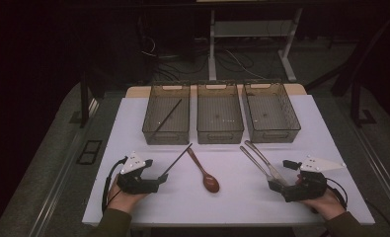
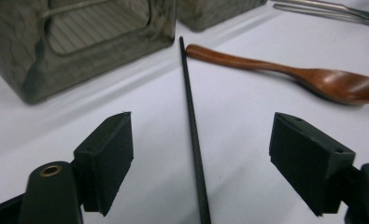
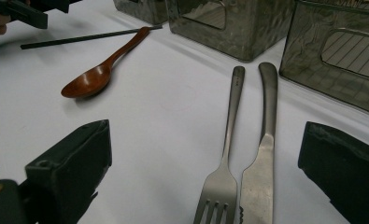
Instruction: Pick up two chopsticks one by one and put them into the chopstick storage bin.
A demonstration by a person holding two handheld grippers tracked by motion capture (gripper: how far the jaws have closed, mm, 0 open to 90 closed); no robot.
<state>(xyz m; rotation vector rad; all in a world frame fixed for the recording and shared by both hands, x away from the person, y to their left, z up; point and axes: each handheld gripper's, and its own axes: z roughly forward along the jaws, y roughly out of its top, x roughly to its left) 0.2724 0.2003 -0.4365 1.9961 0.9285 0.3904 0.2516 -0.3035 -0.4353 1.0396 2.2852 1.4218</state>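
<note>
Black chopstick (image 2: 192,126): flat on white table (image 1: 133,128), between left gripper (image 2: 201,158) pads, untouched
Axis: 12–6 in left gripper view, tip toward left bin (image 1: 166,118)
Left jaws: spread, straddling
Right gripper (image 3: 205,186): spread over fork (image 3: 224,163) and knife (image 3: 261,158), no contact
Nearer hand: left

You are facing three bins (image 1: 220,114) sitting in a row at the table's (image 1: 133,197) far side. In front of them are lying, left to right, a chopstick (image 1: 176,160), spoon (image 1: 205,173), fork (image 1: 255,162) and knife (image 1: 267,161). Another chopstick (image 1: 166,118) is resting in the left bin (image 1: 167,114).
</note>
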